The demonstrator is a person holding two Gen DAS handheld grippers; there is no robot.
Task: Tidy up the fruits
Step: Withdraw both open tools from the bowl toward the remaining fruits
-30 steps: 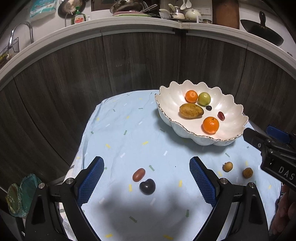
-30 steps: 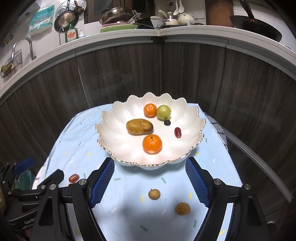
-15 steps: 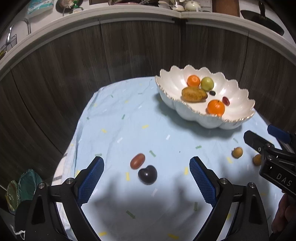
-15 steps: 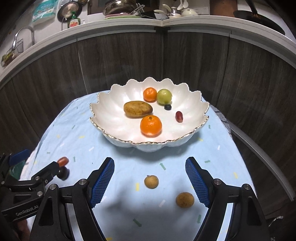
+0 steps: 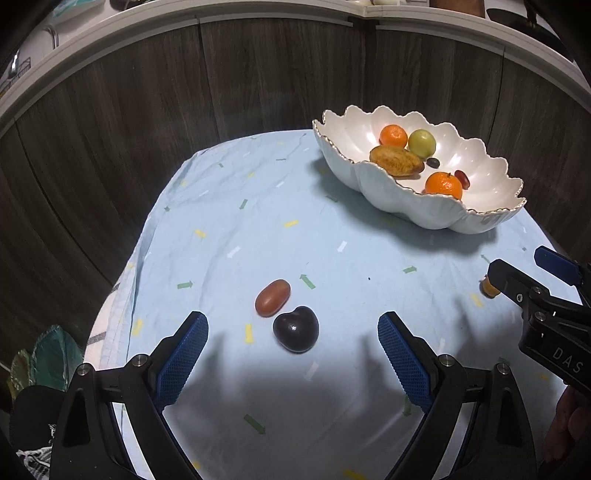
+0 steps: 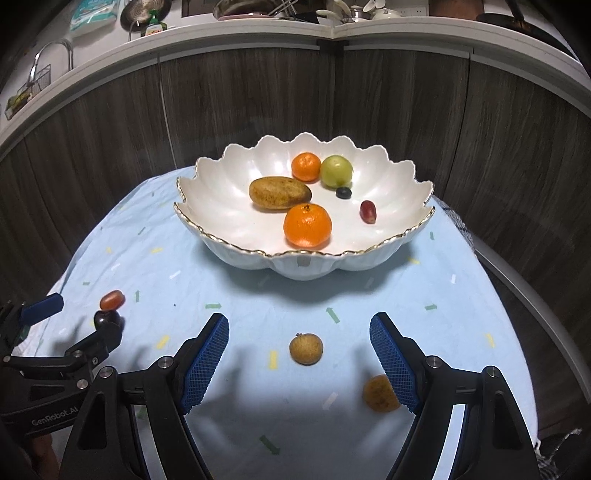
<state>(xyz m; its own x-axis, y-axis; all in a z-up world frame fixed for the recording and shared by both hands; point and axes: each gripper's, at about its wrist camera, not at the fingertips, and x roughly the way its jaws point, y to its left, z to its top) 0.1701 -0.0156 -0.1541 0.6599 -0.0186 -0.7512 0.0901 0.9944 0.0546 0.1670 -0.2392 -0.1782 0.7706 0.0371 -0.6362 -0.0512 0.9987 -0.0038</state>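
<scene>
A kitchen counter (image 6: 332, 31) with pots and dishes runs along the back above dark wood-grain cabinet fronts (image 6: 258, 99). Before them stands a table under a pale blue cloth (image 5: 258, 229) flecked with small arrows.

Toward the far right corner of the table sits a scalloped white bowl (image 6: 221, 206) with a gold rim. It holds two oranges, a green fruit (image 6: 336, 171), an oblong brown fruit (image 6: 279, 192), a blueberry (image 6: 343, 192) and a red grape (image 6: 368, 211).

Near the front edge on the left, a red-brown oval fruit (image 5: 272, 297) lies just beside a dark plum (image 5: 296, 328); whether they touch is unclear. The left gripper (image 5: 291, 343) hovers over the cloth with its blue-padded jaws spread wide, empty, the plum between the tips.

Near the front edge on the right lie two small tan longans. The nearer-centre longan (image 6: 306, 348) lies between the wide-spread, empty jaws of the right gripper (image 6: 299, 347); the other longan (image 6: 380, 393) is partly hidden behind the right finger pad.
</scene>
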